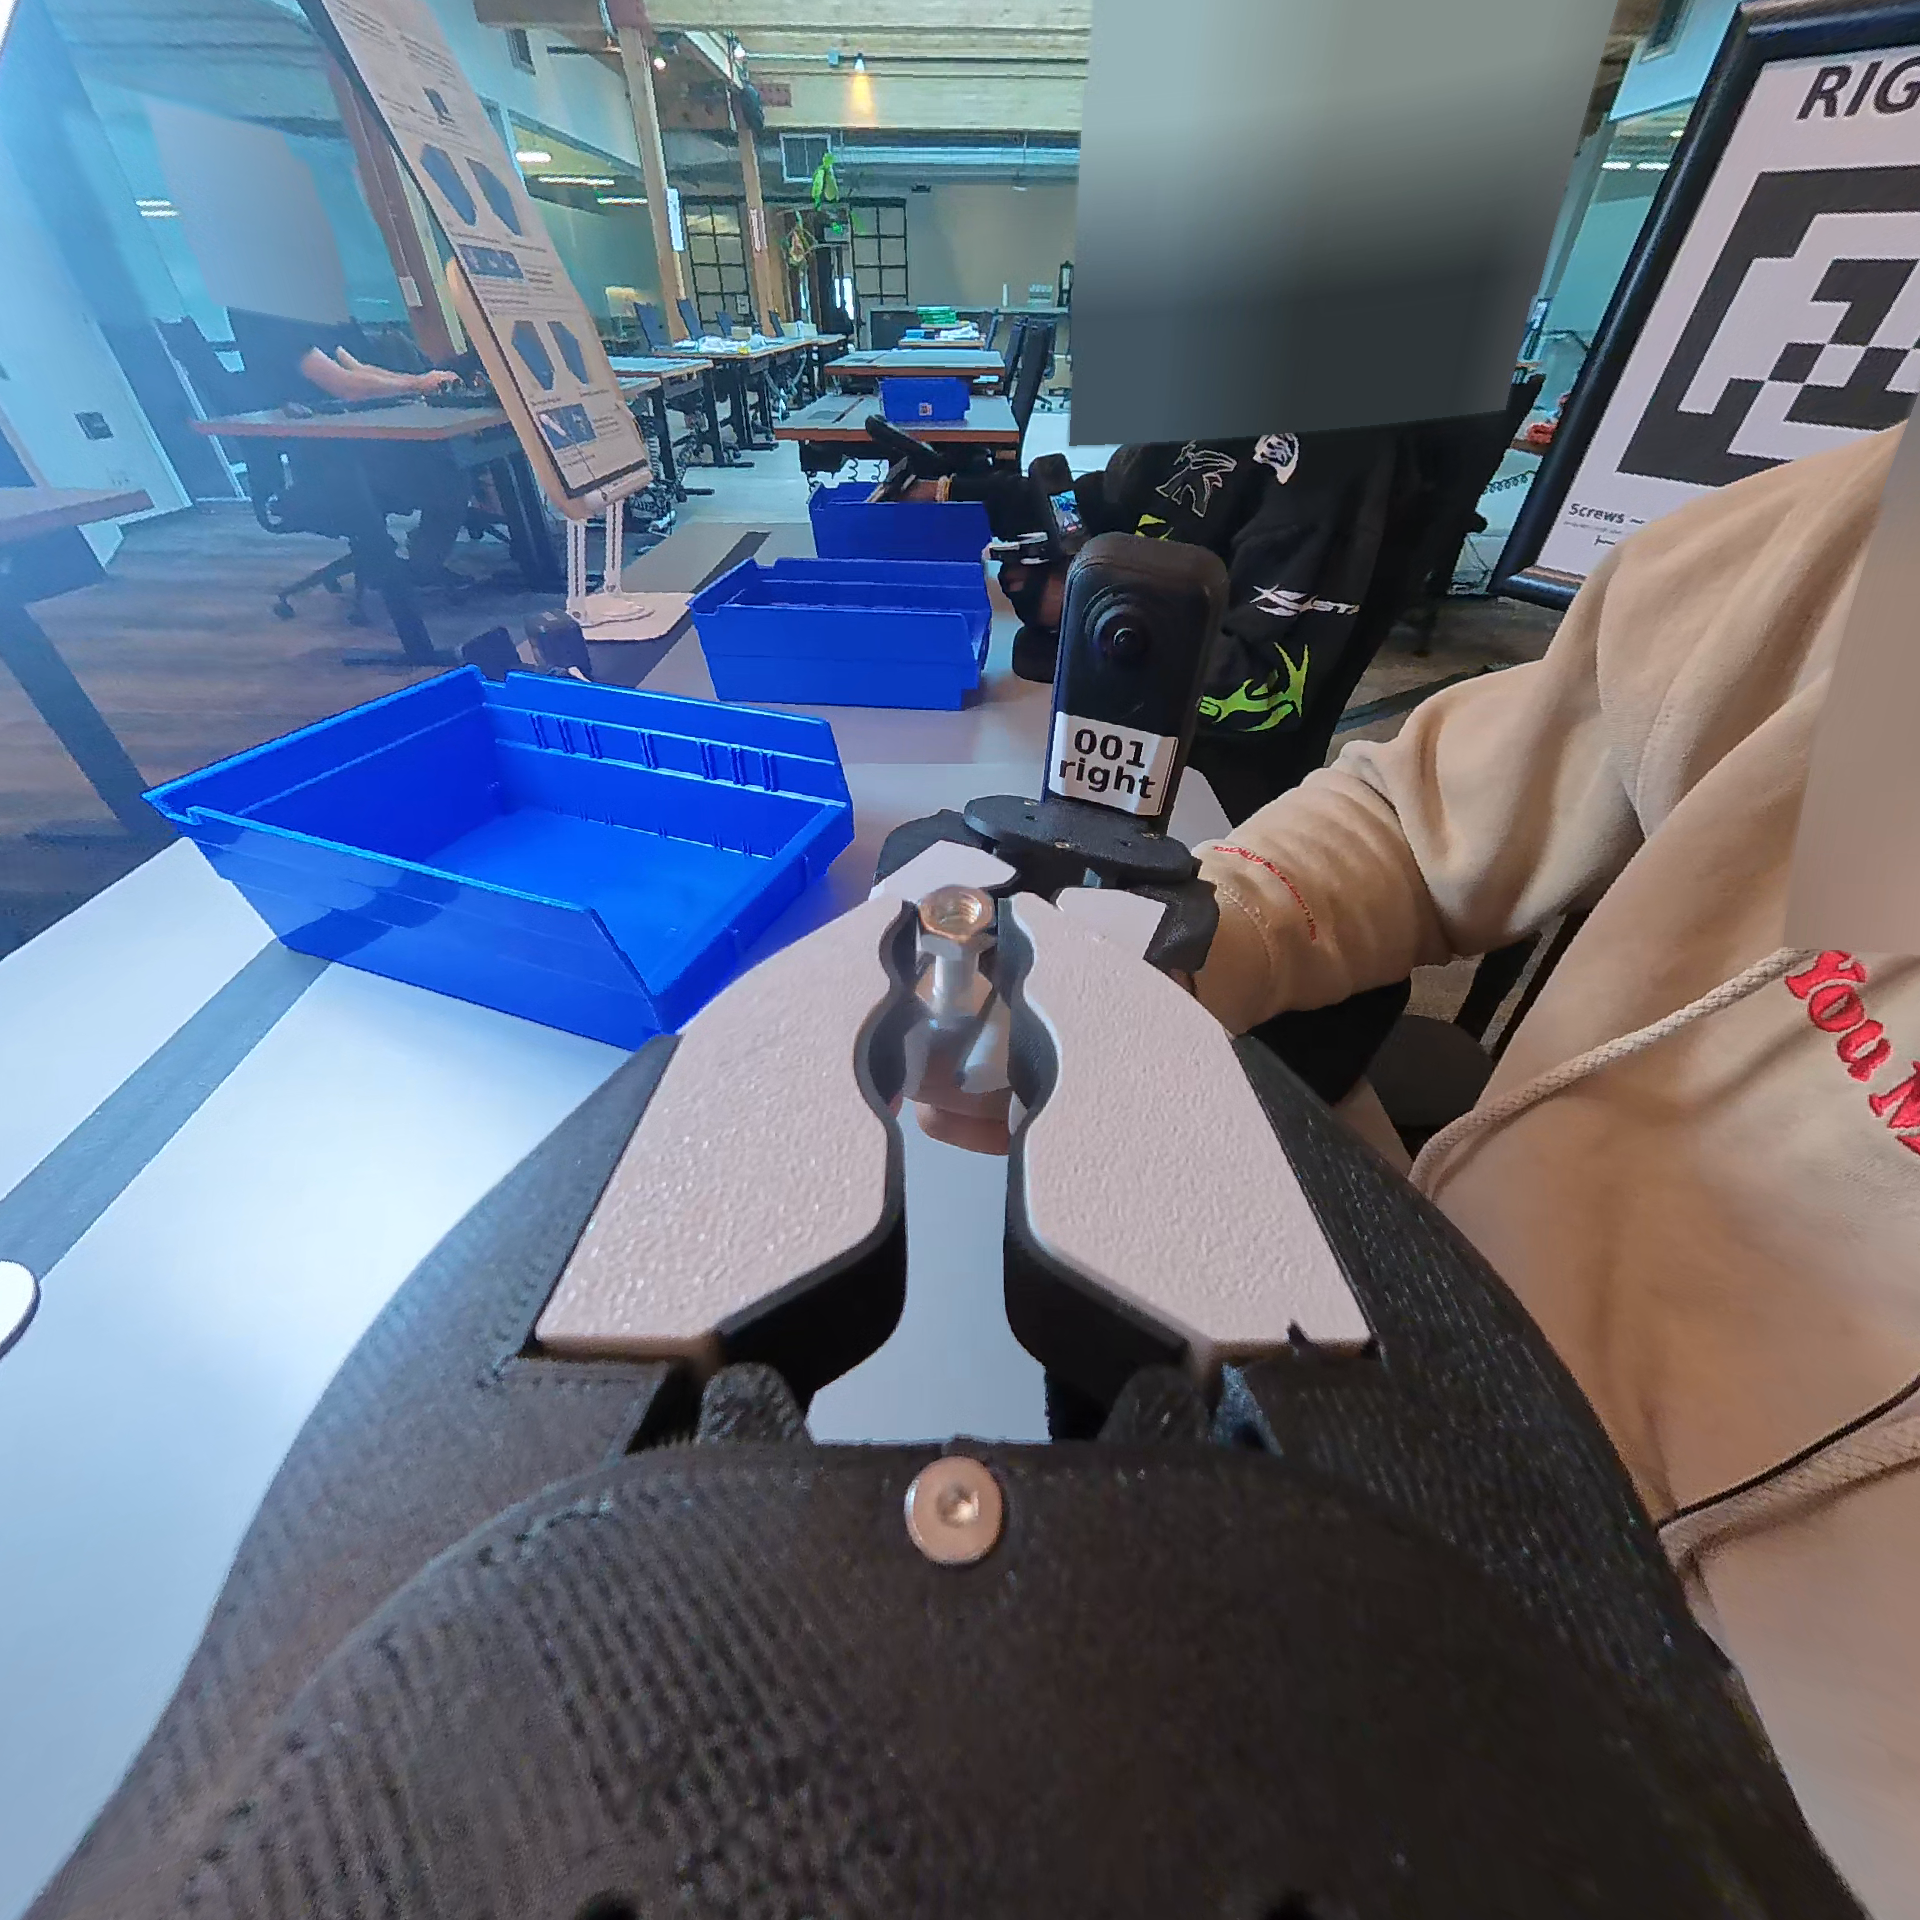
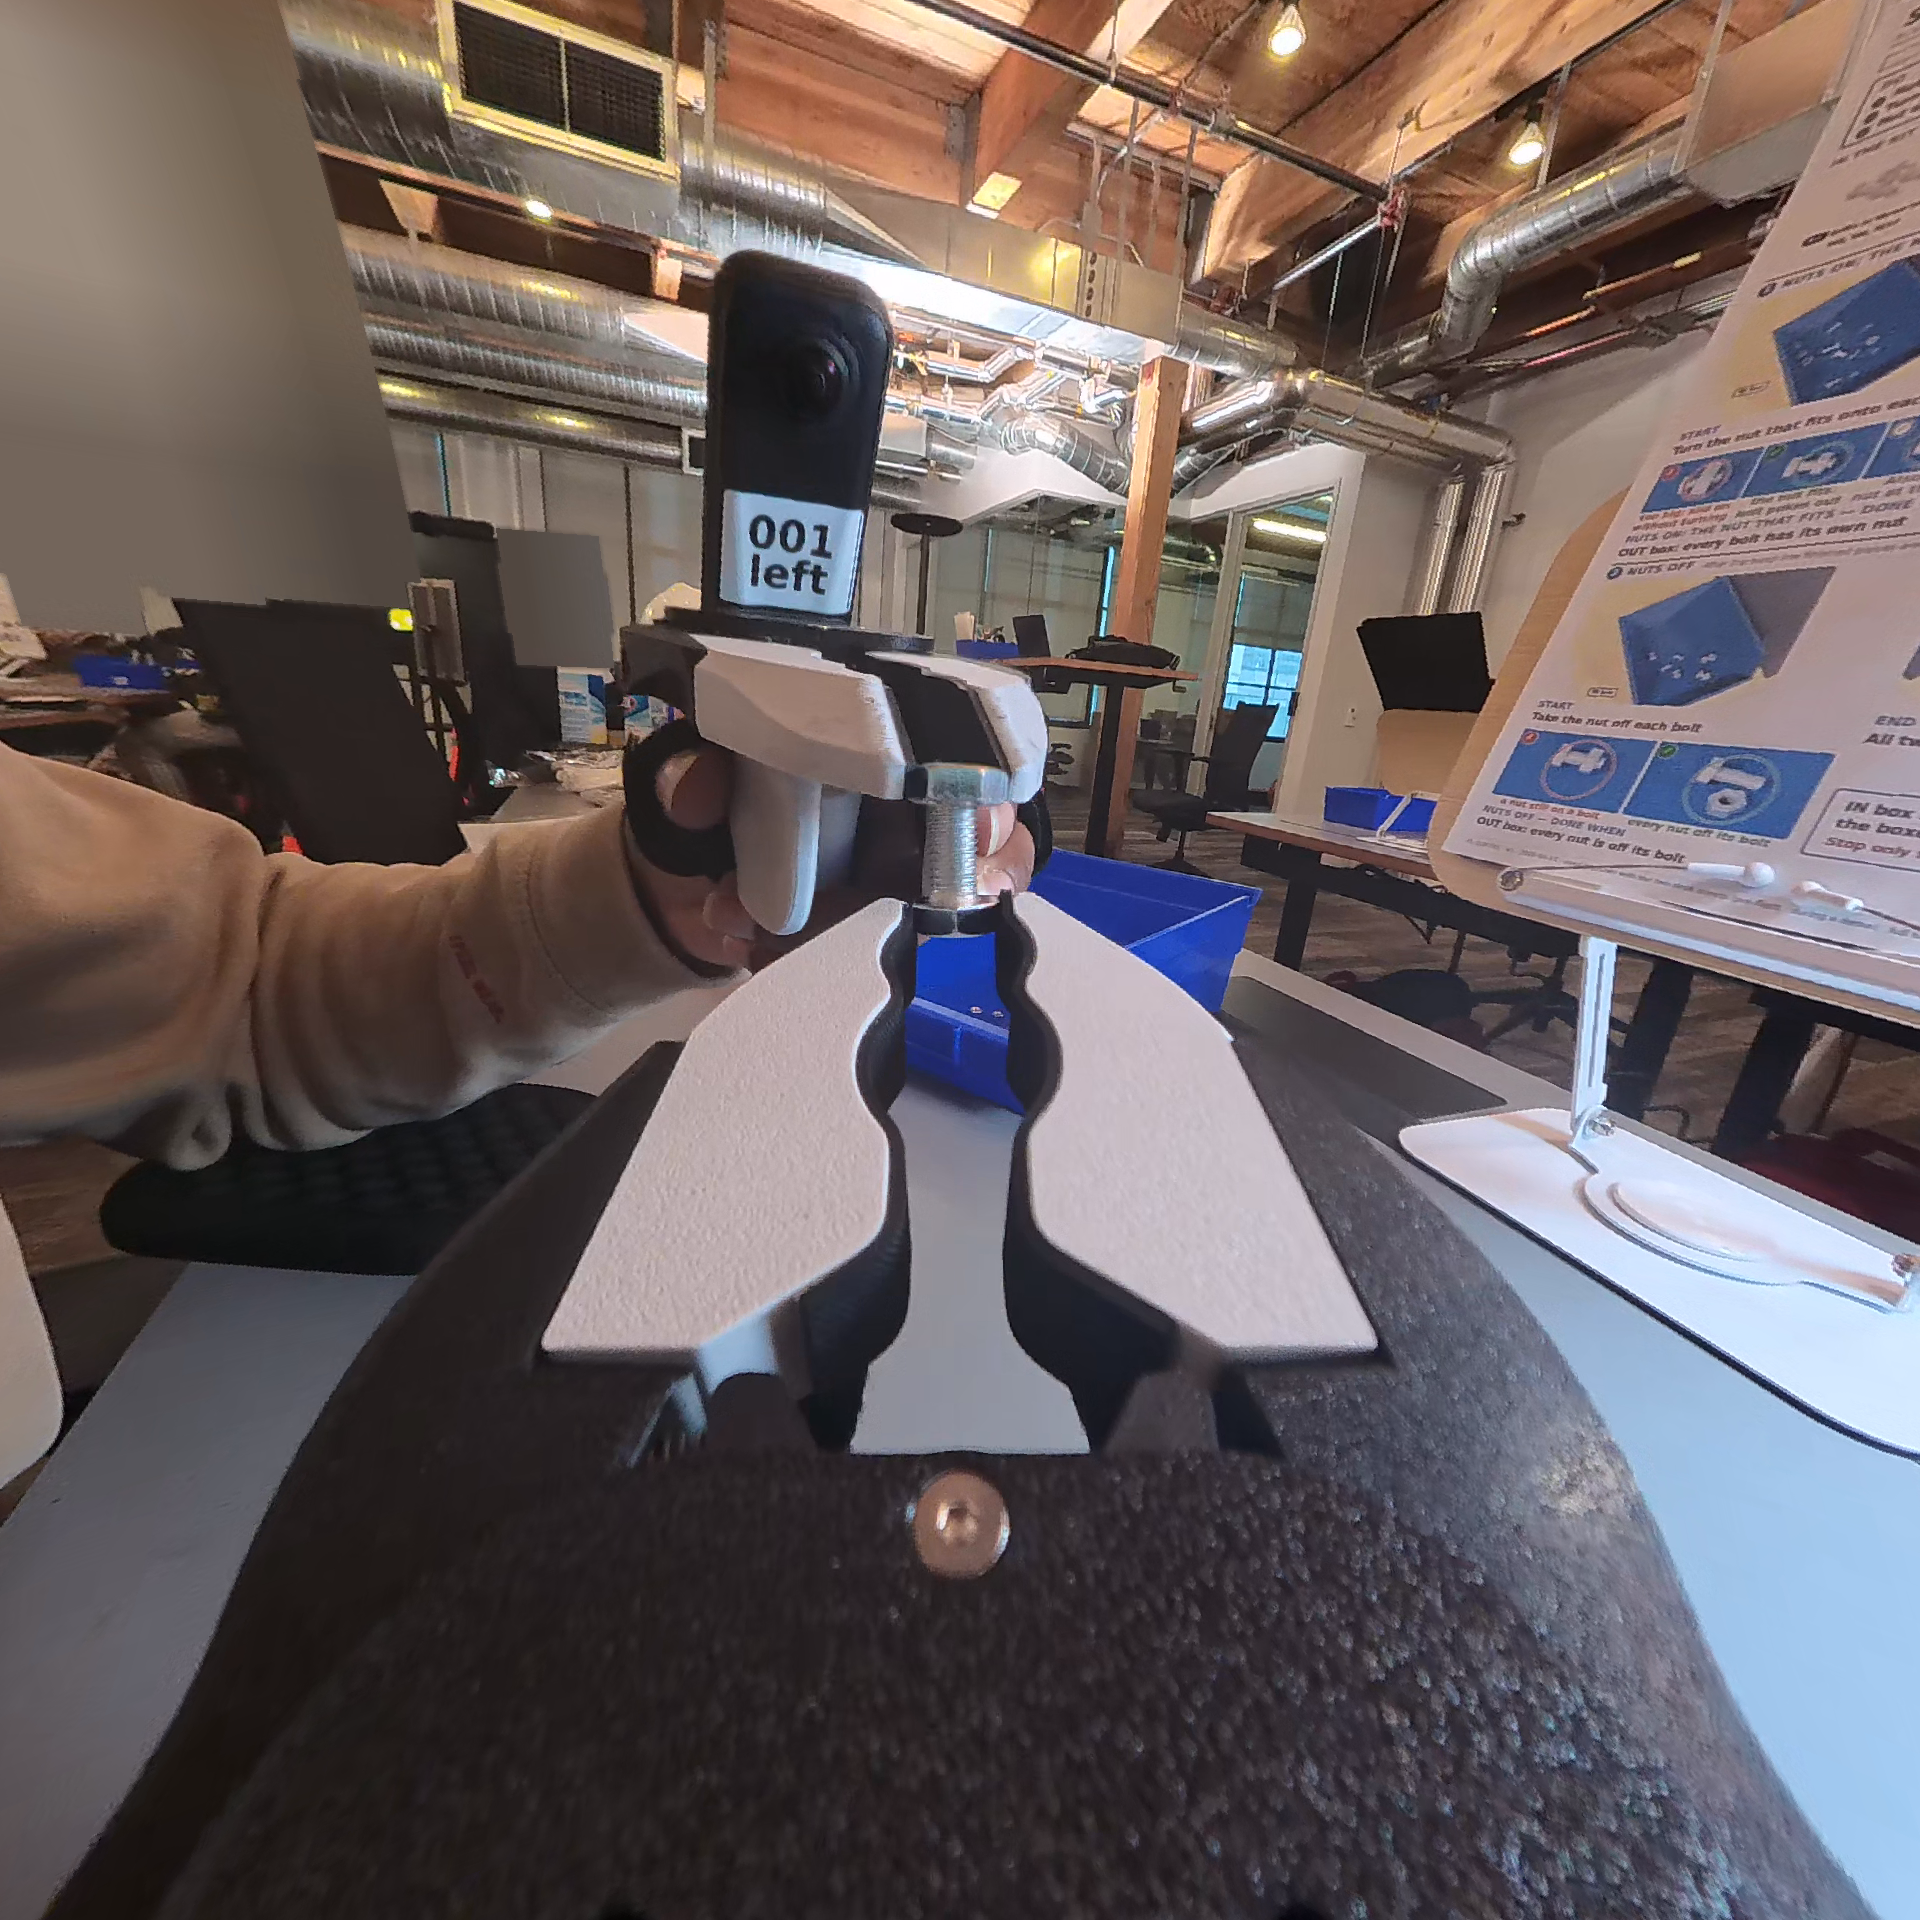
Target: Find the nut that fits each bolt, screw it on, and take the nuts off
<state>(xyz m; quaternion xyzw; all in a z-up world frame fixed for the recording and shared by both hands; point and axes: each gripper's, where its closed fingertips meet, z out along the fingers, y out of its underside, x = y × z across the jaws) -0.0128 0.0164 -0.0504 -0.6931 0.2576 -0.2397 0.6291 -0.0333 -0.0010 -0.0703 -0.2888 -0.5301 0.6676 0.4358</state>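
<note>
Two claws meet above the surface [image 1: 312, 1122] on one bolt [image 2: 951, 847]. The left claw [image 2: 961, 774] is clamped on the bolt's hex head, while the right claw [image 2: 956, 920] pinches the nut [image 1: 954, 914] at the threaded end. Well apart, a blue bin [image 1: 520, 831] sits on the surface.

Both tongs have pale grey, wavy-edged fingers [image 1: 748, 1122] on a black textured body with one silver screw [image 1: 953, 1509]. A black camera [image 2: 795, 436] with a white label stands on each. The person wears a cream sweatshirt [image 1: 1621, 727] with red lettering.
</note>
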